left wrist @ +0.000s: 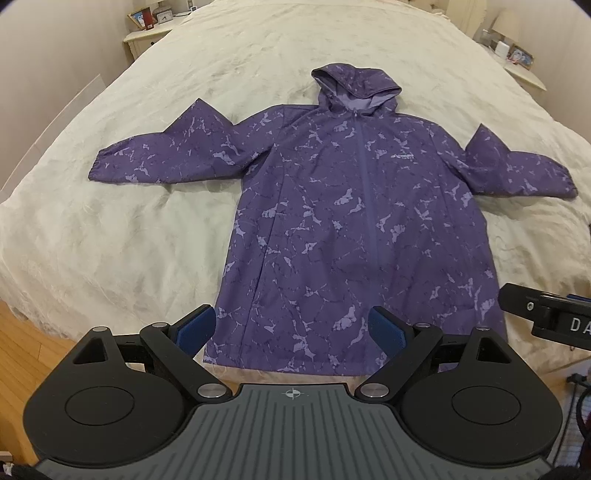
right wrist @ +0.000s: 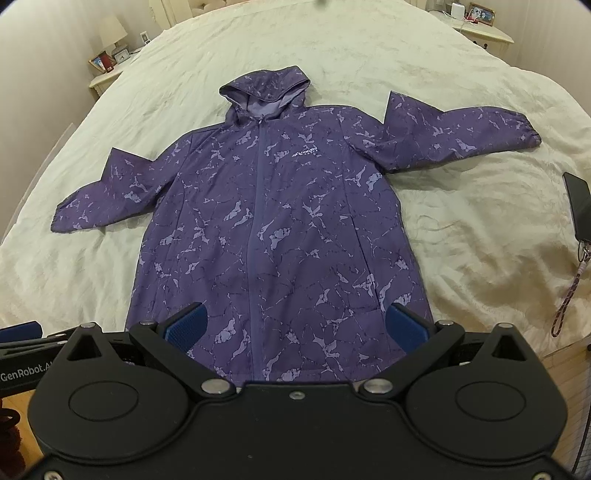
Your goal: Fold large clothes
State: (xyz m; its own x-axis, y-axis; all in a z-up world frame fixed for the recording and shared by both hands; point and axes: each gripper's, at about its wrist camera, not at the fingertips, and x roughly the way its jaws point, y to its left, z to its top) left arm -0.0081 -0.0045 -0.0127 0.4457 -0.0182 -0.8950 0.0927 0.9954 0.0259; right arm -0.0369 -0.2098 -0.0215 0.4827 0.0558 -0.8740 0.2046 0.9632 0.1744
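Observation:
A purple hooded jacket (left wrist: pixel 351 206) with a pale marbled print lies flat and face up on the cream bedspread (left wrist: pixel 155 229), zipped, hood at the far end, both sleeves spread out sideways with bent elbows. The same jacket (right wrist: pixel 280 229) fills the middle of the right wrist view. My left gripper (left wrist: pixel 291 332) hovers above the hem's left half, blue pads wide apart, nothing between them. My right gripper (right wrist: pixel 297 328) hovers above the hem's right half, also open and holding nothing. Its black body (left wrist: pixel 546 314) shows at the right edge of the left wrist view.
A dark phone (right wrist: pixel 578 199) with a braided strap (right wrist: pixel 569 295) lies on the bedspread (right wrist: pixel 461 229) right of the jacket. Bedside tables with a lamp (right wrist: pixel 112 31) and photo frames stand at both far corners. Wooden floor (left wrist: pixel 33 332) shows at the bed's near left.

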